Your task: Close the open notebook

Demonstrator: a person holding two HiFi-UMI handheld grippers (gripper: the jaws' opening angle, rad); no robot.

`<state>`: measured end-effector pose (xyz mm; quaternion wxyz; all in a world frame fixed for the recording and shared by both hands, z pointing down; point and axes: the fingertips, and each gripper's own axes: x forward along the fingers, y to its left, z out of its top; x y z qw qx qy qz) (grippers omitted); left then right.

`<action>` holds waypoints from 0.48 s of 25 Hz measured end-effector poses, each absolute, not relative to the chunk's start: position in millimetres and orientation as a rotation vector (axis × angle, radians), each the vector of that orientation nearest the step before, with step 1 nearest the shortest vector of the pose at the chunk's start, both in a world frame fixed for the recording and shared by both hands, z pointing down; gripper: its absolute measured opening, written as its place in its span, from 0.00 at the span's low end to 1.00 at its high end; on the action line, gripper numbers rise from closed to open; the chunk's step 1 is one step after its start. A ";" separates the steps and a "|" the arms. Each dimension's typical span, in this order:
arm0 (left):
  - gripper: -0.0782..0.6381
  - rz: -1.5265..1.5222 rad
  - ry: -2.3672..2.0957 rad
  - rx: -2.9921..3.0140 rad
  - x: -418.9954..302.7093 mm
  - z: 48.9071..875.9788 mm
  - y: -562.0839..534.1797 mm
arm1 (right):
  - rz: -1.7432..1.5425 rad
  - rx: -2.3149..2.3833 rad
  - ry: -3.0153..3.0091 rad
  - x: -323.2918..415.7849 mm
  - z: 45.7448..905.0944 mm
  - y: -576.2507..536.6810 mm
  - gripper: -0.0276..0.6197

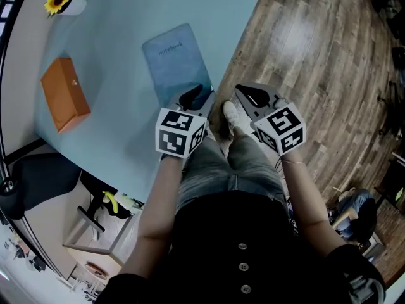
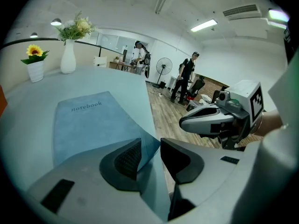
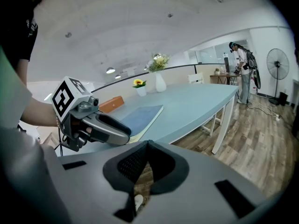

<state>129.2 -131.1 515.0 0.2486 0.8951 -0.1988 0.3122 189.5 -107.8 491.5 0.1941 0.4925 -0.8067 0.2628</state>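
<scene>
The blue soft-cover notebook (image 1: 172,62) already lies shut on the pale tabletop (image 1: 120,119). Your left hand-held gripper (image 2: 150,147) stands apart around its corner, and your right hand-held gripper (image 3: 145,149) is together and empty. Just draw the left clear.

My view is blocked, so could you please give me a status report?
Left gripper open, notebook corner between jaws. Right gripper shut, empty. Notebook lies closed. Nothing blocking.

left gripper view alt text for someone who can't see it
A closed blue notebook lies on a pale blue table, its near corner between the parted jaws of the left hand-held gripper. The right hand-held gripper hangs beside the table at right; a sunflower pot and white vase stand beyond.
</scene>
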 end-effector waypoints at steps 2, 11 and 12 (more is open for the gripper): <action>0.28 0.847 -0.525 2.442 129.8 513.8 -129.0 | 0.736 1.386 -2.257 192.7 490.1 -106.9 0.04; 0.30 0.796 -0.516 2.423 128.9 505.8 -126.7 | 0.699 1.372 -2.262 191.5 481.7 -115.4 0.04; 0.30 0.791 -0.514 2.425 127.5 504.4 -126.5 | 0.694 1.372 -2.264 190.6 480.1 -117.0 0.04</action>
